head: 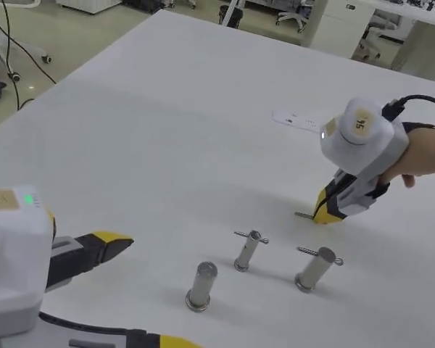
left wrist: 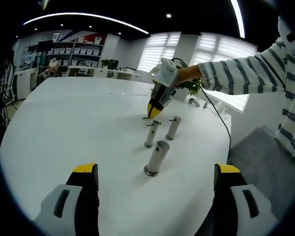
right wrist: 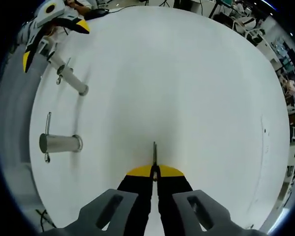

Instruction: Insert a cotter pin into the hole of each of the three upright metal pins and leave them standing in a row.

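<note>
1. Head view: Your right gripper (head: 325, 214) was low at the white table (head: 167, 130). Its jaws were pressed together on a loose cotter pin (head: 303, 214), which stuck out of the tips close to the tabletop. Three metal pins stood upright and apart in a row. The bare pin (head: 201, 285) stood nearest your left gripper (head: 159, 291), followed by the middle pin (head: 246, 251) and the end pin (head: 315, 268). The last two had fitted cotter pins (head: 320, 254) through their tops.
2. Left gripper view: Your left gripper's jaws were spread wide. The bare pin stood ahead of the gap between them. The other two pins stood beyond it, and the right gripper was behind those.
3. Right gripper view: The jaws pinched the loose cotter pin by one end, with its stem pointing straight ahead over the table. Two fitted pins were off to the left of this view, well apart from the tips.
</note>
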